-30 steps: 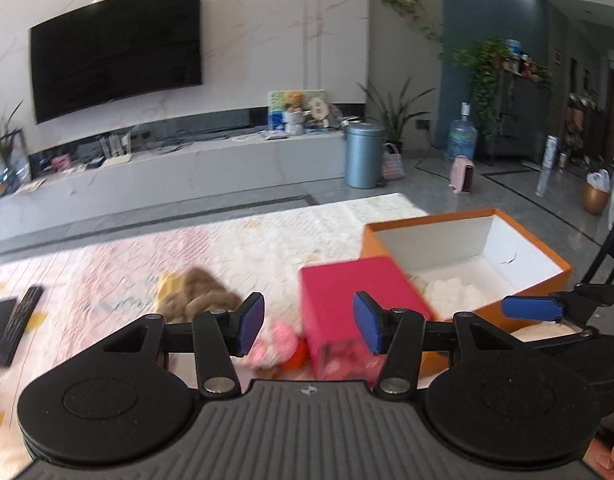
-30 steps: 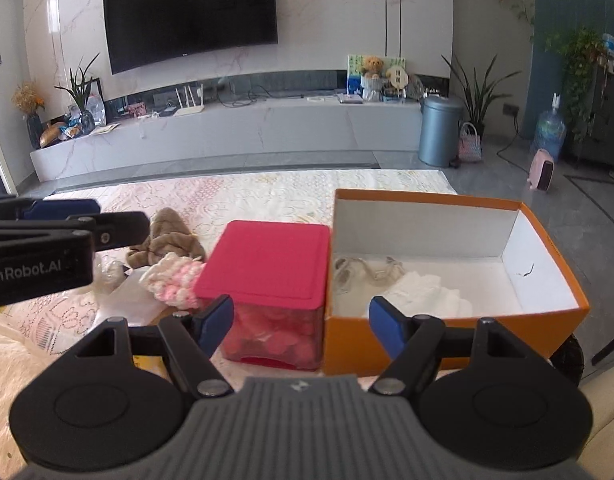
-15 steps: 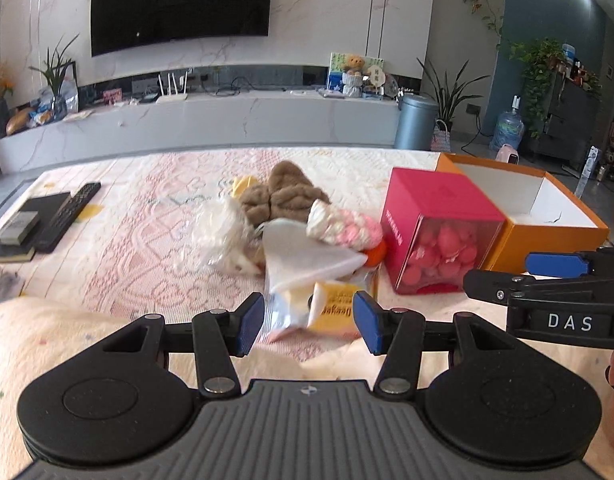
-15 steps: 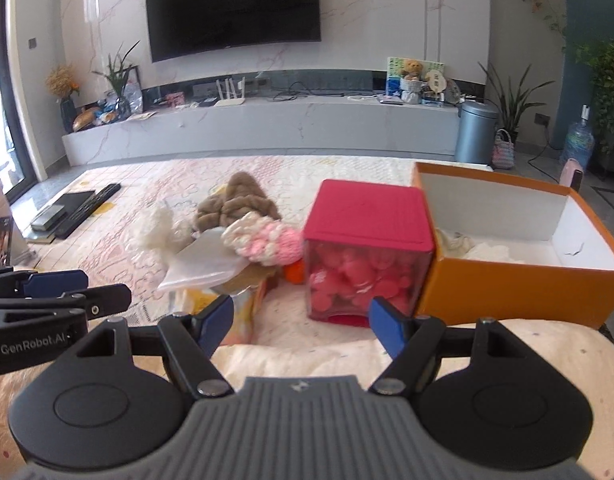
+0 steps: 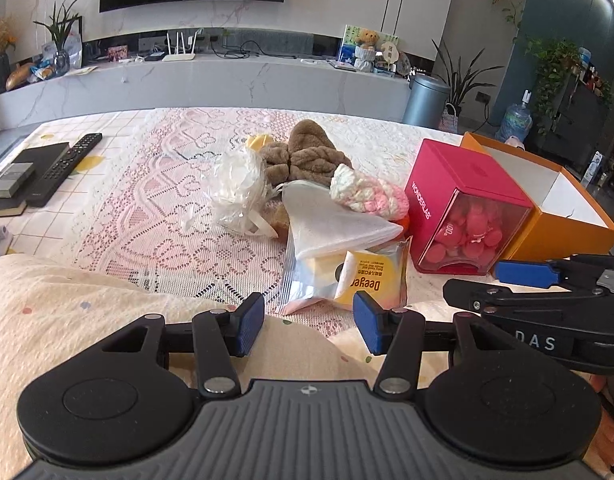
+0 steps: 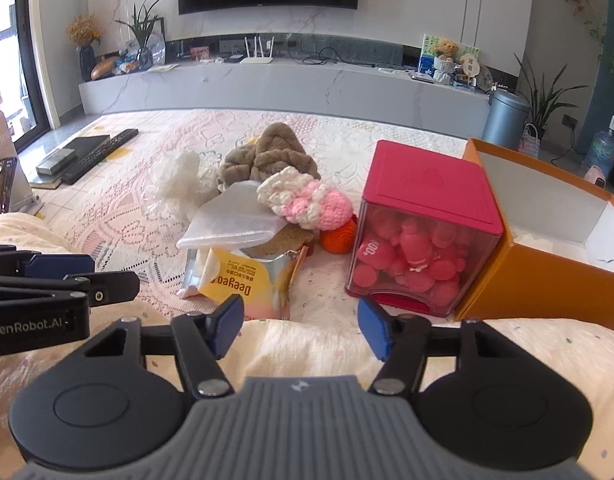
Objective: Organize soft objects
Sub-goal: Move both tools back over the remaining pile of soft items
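The left gripper (image 5: 309,322) and the right gripper (image 6: 299,328) both hang with fingers spread, holding nothing. The heap of soft things lies straight ahead of them, left of the red box (image 6: 425,224). Its nearest piece, the yellow packet (image 5: 367,280), lies just in front of the left gripper, long side pointing away. The orange box (image 5: 547,216) stands right of the red box, nearer the right gripper, so I judge the left one reaches first.
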Demonstrator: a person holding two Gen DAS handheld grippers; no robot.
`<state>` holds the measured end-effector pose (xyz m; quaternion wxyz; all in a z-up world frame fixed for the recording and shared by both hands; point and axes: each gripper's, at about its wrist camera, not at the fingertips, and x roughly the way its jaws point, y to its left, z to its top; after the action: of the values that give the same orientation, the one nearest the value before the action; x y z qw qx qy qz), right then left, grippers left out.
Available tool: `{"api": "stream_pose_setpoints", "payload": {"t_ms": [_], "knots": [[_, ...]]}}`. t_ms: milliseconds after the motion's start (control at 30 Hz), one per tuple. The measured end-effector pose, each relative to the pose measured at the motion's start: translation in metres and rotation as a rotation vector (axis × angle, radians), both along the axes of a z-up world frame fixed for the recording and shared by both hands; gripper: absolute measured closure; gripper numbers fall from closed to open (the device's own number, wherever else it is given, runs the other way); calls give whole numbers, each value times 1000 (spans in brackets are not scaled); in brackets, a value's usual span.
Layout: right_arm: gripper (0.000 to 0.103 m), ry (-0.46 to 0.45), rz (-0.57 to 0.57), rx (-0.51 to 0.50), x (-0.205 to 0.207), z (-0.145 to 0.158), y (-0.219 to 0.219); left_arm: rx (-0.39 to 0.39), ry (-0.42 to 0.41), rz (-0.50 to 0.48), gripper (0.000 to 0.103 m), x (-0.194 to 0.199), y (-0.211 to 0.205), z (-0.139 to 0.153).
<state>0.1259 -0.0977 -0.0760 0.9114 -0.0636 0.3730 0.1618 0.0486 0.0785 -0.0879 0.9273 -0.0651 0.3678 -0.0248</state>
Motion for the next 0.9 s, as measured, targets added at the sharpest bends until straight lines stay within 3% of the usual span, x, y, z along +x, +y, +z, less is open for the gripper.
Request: {"api": "stream_pose_setpoints", "payload": {"t_ms": [433, 600, 700, 900], "knots": [[67, 60, 28, -33, 44, -23, 16, -13, 46, -85, 38, 33, -1, -14], [67, 89, 17, -34, 56, -31, 13, -17, 32, -82, 38, 40, -4, -16], [67, 97, 26, -21, 61, -29, 12, -29, 19, -90, 31, 49, -1, -13], [71, 21, 71, -31, 70, -7, 24, -72, 2, -97, 30, 65, 7, 0]]}}
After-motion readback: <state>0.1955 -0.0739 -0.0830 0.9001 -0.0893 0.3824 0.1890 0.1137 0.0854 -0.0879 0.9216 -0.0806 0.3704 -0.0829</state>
